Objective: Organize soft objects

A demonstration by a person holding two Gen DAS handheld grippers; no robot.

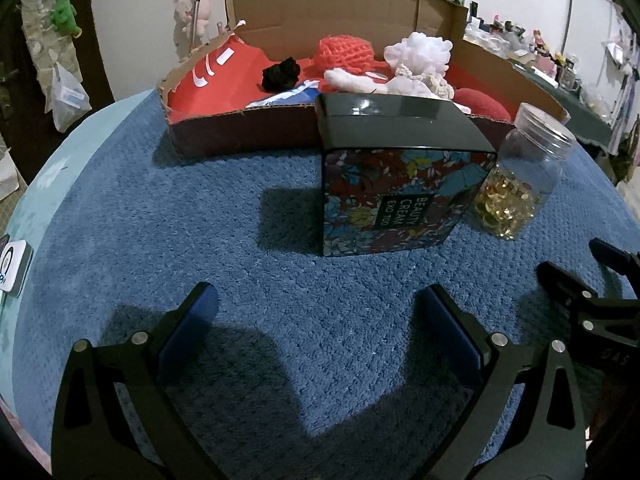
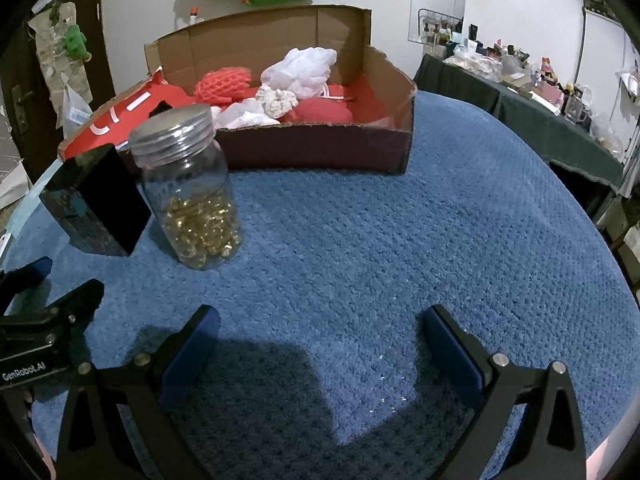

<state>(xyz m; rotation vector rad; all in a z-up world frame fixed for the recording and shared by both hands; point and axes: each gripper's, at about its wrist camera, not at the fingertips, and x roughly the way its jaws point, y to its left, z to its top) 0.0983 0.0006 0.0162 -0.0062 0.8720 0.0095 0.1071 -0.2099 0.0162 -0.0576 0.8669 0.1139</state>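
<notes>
A cardboard box (image 1: 248, 132) (image 2: 320, 152) with a red lining stands at the back of the blue mat. In it lie an orange mesh ball (image 1: 346, 52) (image 2: 222, 84), a white puff (image 1: 420, 52) (image 2: 300, 66), a cream crochet piece (image 1: 424, 82) (image 2: 276, 102), a small black soft thing (image 1: 282, 74) and a red cushion (image 1: 480, 104) (image 2: 320, 112). My left gripper (image 1: 318, 304) is open and empty above the mat, in front of the box. My right gripper (image 2: 322, 324) is open and empty too. Each gripper shows at the other view's edge.
A dark floral box labelled Beauty Cream (image 1: 400, 184) (image 2: 96, 204) stands on the blue mat (image 1: 200, 240) (image 2: 400, 240). Next to it is a clear jar of gold capsules (image 1: 520, 176) (image 2: 192, 188). A cluttered dark table (image 2: 540, 92) lies at the far right.
</notes>
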